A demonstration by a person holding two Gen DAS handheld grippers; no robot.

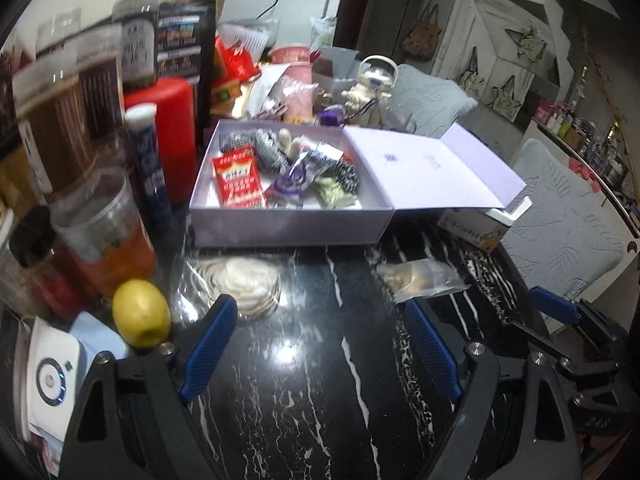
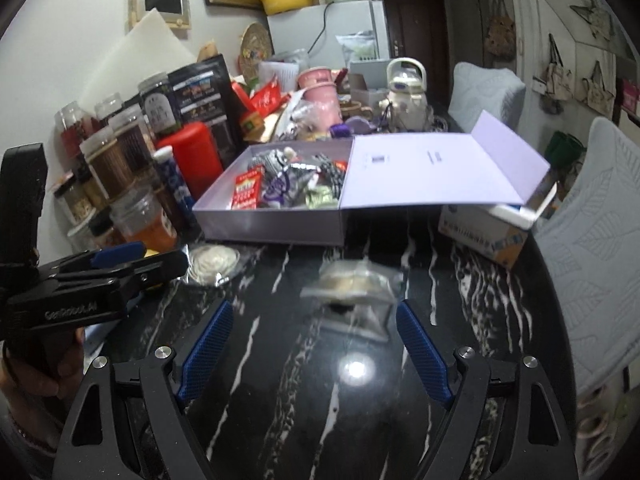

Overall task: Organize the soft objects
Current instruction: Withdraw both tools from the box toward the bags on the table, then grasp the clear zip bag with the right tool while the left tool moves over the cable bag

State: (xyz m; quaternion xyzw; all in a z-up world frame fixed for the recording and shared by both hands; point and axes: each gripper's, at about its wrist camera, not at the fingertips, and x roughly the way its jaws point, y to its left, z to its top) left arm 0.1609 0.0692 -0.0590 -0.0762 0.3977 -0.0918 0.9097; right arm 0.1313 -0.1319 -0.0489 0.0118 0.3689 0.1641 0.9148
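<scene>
Clear pouch (image 2: pixel 352 296) lies crosswise before the box (image 2: pixel 272 224), between the right claw's (image 2: pixel 314 340) spread fingers; left claw (image 1: pixel 322 334) also gapes.

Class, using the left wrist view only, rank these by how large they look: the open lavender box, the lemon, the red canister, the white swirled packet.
1. Lavender box
2. Red canister
3. White swirled packet and lemon: look alike in size, and the lemon sits nearer the camera, so unranked.
</scene>
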